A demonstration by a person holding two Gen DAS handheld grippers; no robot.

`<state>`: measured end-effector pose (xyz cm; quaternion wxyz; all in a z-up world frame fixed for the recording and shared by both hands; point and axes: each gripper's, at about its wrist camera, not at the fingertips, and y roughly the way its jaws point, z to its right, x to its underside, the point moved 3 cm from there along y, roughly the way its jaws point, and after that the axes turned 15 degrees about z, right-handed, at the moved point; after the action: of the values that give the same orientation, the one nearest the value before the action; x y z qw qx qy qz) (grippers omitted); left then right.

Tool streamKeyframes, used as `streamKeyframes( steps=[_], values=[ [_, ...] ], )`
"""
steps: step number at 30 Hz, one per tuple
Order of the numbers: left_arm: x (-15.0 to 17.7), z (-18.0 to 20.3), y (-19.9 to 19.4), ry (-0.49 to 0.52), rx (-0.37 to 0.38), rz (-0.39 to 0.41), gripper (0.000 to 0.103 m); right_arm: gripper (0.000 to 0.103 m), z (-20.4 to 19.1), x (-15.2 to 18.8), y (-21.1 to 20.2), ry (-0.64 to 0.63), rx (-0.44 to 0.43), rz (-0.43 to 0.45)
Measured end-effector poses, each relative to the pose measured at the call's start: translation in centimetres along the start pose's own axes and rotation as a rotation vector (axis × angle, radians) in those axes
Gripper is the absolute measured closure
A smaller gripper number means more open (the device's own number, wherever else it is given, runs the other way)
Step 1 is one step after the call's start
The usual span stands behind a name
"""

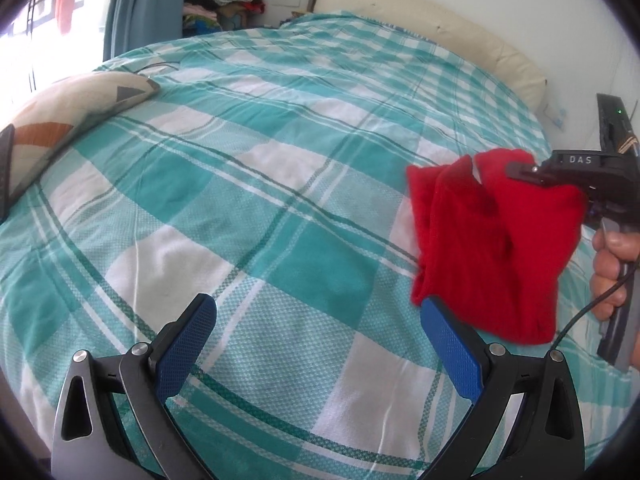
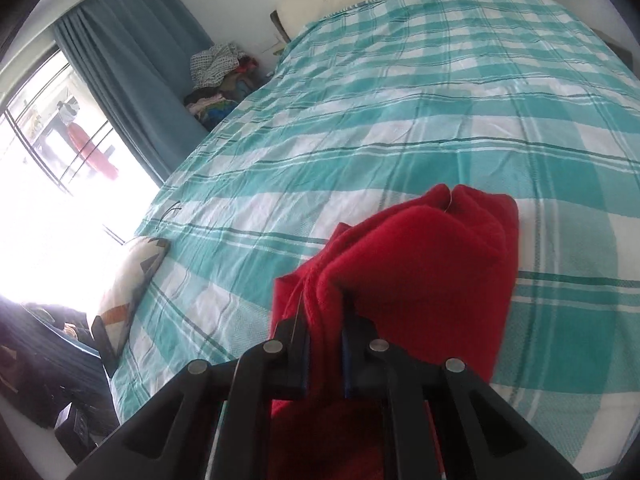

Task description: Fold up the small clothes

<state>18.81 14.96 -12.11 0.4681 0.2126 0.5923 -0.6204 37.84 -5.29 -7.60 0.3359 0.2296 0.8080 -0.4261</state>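
Observation:
A small red garment (image 1: pixel 492 240) hangs bunched above the teal checked bedspread (image 1: pixel 256 184) at the right of the left wrist view. My right gripper (image 1: pixel 520 172) is shut on its upper edge and holds it up. In the right wrist view the red garment (image 2: pixel 420 264) is pinched between the right gripper's (image 2: pixel 325 340) closed fingers and drapes forward over them. My left gripper (image 1: pixel 316 344) is open and empty, low over the bed, its right blue pad (image 1: pixel 452 348) just beside the garment's lower edge.
A patterned pillow (image 1: pixel 60 124) lies at the bed's left edge. A cream headboard (image 1: pixel 440 24) runs along the far side. A pile of clothes (image 1: pixel 228 0) sits in the corner by the blue curtain (image 1: pixel 140 4). A window (image 2: pixel 60 152) is at the left.

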Motion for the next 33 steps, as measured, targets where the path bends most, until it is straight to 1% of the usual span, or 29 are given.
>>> streamKeyframes(
  steps=[2, 3, 4, 5, 6, 7, 8, 10, 11, 12, 14, 15, 16, 18, 19, 23, 25, 27, 29, 31, 33],
  values=[
    [-0.2, -0.3, 0.0, 0.008, -0.005, 0.003, 0.001, 0.091, -1.9, 1.6, 2.4, -0.076, 0.025, -0.049],
    [-0.2, -0.4, 0.1, 0.010, -0.008, 0.004, 0.001, 0.086, -2.6, 2.5, 3.4, -0.097, 0.021, -0.085],
    [-0.3, -0.7, 0.1, 0.006, -0.012, 0.003, 0.001, 0.078, -3.1, 3.5, 4.1, -0.097, -0.012, -0.122],
    [-0.3, -1.0, 0.1, -0.002, -0.016, 0.000, 0.001, 0.074, -3.6, 4.2, 4.4, -0.085, -0.064, -0.160],
    [-0.4, -1.4, 0.1, -0.014, -0.018, -0.005, 0.001, 0.060, -4.0, 4.8, 4.2, -0.077, -0.108, -0.182],
    [-0.4, -1.8, 0.1, -0.027, -0.017, -0.008, 0.001, 0.050, -4.3, 4.9, 3.6, -0.076, -0.137, -0.180],
    [-0.6, -2.1, 0.1, -0.039, -0.017, -0.010, 0.001, 0.048, -4.5, 4.8, 2.7, -0.076, -0.164, -0.169],
    [-0.8, -2.6, 0.1, -0.059, -0.018, -0.011, 0.001, 0.047, -4.7, 4.2, 0.5, -0.069, -0.208, -0.137],
    [-0.9, -2.8, 0.0, -0.069, -0.017, -0.010, 0.001, 0.047, -4.5, 3.9, -0.5, -0.073, -0.205, -0.116],
    [-0.9, -2.9, 0.0, -0.079, -0.013, -0.010, 0.001, 0.047, -4.2, 3.6, -1.4, -0.095, -0.176, -0.096],
    [-1.0, -2.8, 0.2, -0.088, -0.003, -0.013, 0.001, 0.047, -3.8, 3.7, -2.5, -0.194, -0.095, -0.071],
    [-0.9, -2.6, 0.2, -0.085, 0.001, -0.017, 0.001, 0.047, -3.7, 4.2, -2.6, -0.235, -0.073, -0.077],
    [-0.8, -2.5, 0.3, -0.081, 0.004, -0.021, 0.001, 0.047, -3.4, 4.9, -2.4, -0.244, -0.079, -0.097],
    [-0.6, -2.2, 0.2, -0.070, 0.009, -0.024, 0.001, 0.047, -3.3, 6.8, -1.7, -0.214, -0.134, -0.131],
    [-0.6, -2.1, 0.2, -0.063, 0.010, -0.024, 0.001, 0.047, -3.5, 8.0, -1.3, -0.219, -0.153, -0.142],
    [-0.3, -2.2, 0.2, -0.046, -0.003, -0.023, 0.001, 0.047, -4.7, 13.3, 0.0, -0.303, -0.178, -0.236],
    [-0.3, -2.2, 0.2, -0.043, -0.004, -0.024, 0.001, 0.047, -5.1, 14.0, -1.4, -0.338, -0.201, -0.230],
    [-0.3, -2.1, 0.2, -0.041, 0.002, -0.024, 0.001, 0.047, -4.7, 13.2, -3.7, -0.334, -0.202, -0.204],
    [-0.3, -1.6, 0.1, -0.029, 0.012, -0.023, 0.001, 0.047, -3.8, 11.8, -6.4, -0.356, -0.172, -0.144],
    [-0.2, -0.9, 0.1, 0.001, 0.017, -0.020, 0.001, 0.047, -2.4, 10.8, -8.1, -0.407, -0.088, -0.097],
    [-0.1, -0.1, 0.0, 0.036, 0.011, -0.018, 0.001, 0.047, -0.3, 10.6, -8.4, -0.392, -0.021, -0.104]
  ],
)
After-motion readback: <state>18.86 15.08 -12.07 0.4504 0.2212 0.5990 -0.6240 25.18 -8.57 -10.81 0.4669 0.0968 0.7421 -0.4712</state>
